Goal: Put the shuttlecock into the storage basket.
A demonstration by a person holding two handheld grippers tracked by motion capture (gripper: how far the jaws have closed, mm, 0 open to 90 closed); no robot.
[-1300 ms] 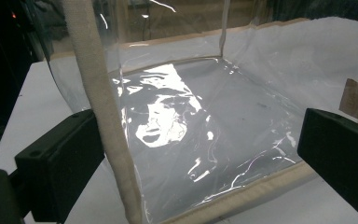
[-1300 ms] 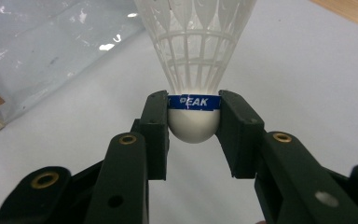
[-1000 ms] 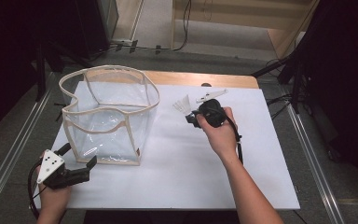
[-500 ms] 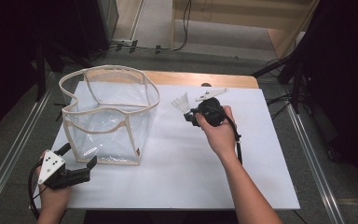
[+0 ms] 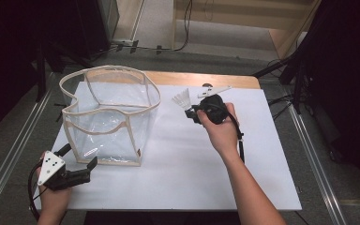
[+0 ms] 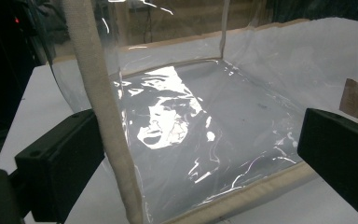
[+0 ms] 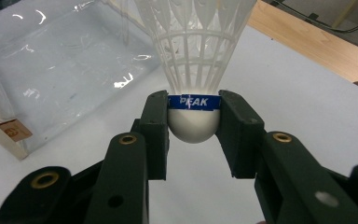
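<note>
At the table's near left corner the left gripper (image 5: 77,164) rests with its jaws spread wide, one on either side of the near corner seam of the clear bag (image 5: 110,117) — not touching it. The bag stands open on the white board (image 5: 183,164). Farther back, right of the bag, the right gripper (image 7: 193,119) is clamped on the shuttlecock (image 7: 193,56) — by its white cork, skirt pointing away.

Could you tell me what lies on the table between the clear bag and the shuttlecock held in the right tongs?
Nothing: in the high view, bare white table separates the clear bag from the shuttlecock.
</note>
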